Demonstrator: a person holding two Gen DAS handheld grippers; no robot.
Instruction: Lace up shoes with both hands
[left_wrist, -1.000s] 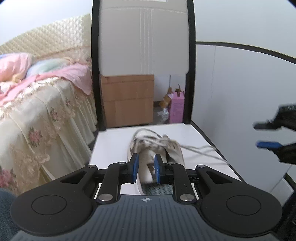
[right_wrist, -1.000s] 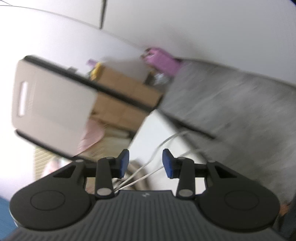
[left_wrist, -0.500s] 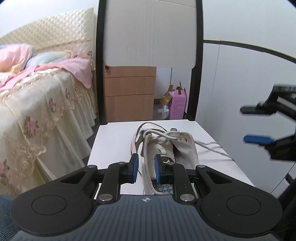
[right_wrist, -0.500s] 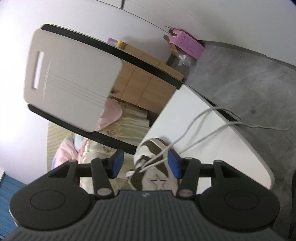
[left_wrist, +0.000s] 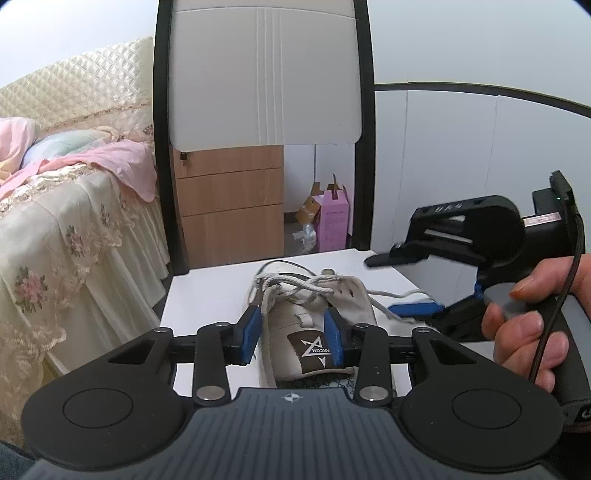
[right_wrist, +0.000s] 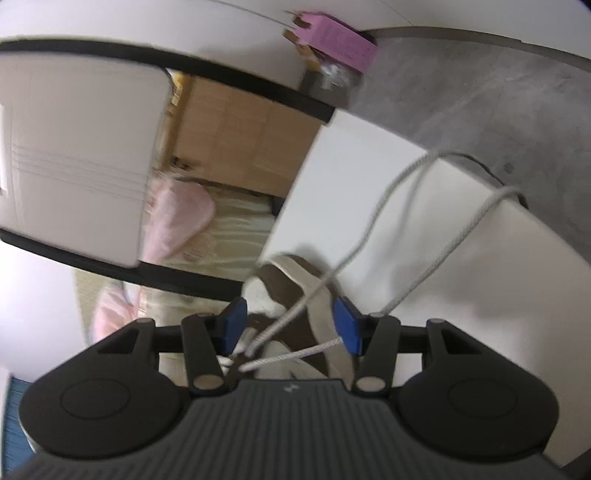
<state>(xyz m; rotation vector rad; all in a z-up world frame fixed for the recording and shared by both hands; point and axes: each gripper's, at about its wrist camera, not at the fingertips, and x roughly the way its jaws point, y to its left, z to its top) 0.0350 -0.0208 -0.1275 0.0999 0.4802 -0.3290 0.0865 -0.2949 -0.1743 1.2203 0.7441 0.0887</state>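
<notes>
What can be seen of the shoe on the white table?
The shoe is a beige sneaker with brown trim that looks like leather. It rests on the white table, its labelled tongue up. Its pale laces are untied, tangled near the top eyelets, and trail over the table edge. Neither gripper presses on it.

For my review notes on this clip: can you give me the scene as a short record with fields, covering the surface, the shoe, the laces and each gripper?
surface: white table
shoe: beige sneaker on the table, tongue up
laces: grey shoelaces, loose ends trailing over the table edge
left gripper: jaws opening, either side of the tongue
right gripper: open, over the shoe and laces, nothing gripped
hand: holds the right gripper's handle
</notes>
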